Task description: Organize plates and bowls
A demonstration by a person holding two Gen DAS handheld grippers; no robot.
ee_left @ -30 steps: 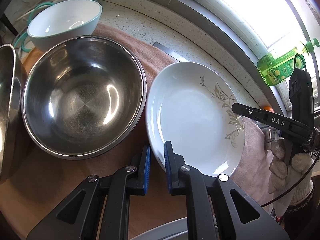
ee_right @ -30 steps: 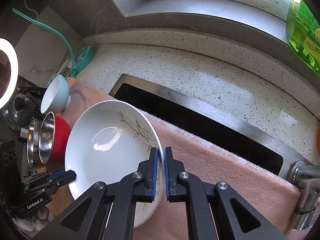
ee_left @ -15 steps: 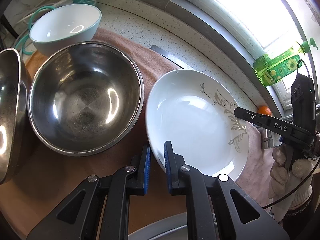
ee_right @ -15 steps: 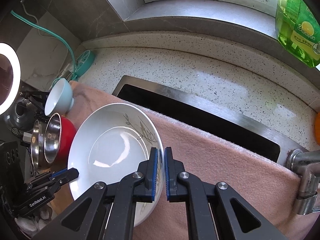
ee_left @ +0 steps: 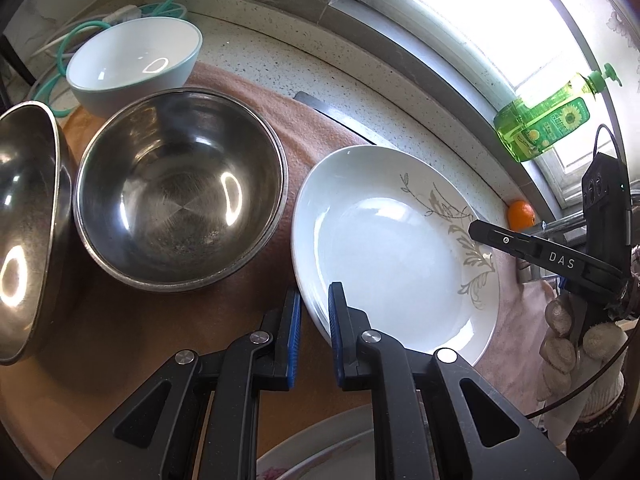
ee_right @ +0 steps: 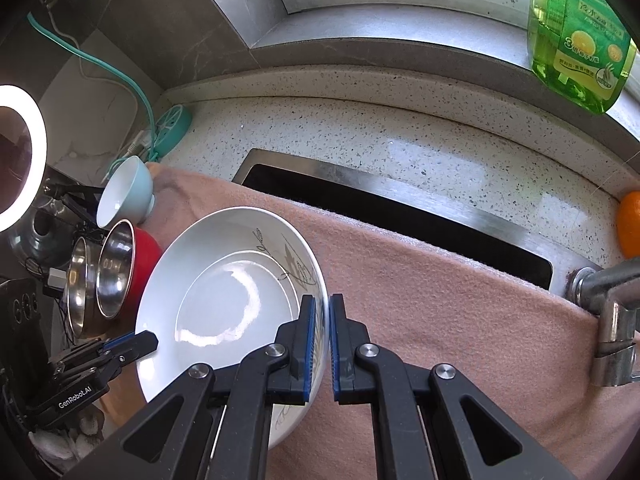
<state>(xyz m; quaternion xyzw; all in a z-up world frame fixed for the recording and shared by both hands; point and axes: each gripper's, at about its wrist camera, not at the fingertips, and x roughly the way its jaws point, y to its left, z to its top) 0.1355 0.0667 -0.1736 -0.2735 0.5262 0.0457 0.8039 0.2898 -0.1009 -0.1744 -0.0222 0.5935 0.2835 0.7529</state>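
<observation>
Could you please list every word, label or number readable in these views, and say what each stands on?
"DAS": on the right gripper, seen from the left wrist.
"GenRobot.AI": on the left gripper, seen from the right wrist.
"3": on the green dish soap bottle; its remaining label print is too small to read.

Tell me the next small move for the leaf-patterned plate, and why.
Probably carry the leaf-patterned plate clear of the pink towel, toward the plate rim at the bottom of the left wrist view. Both claws, left claw and right claw, pinch opposite rims, and the plate looks tilted, so keep it level while moving.
</observation>
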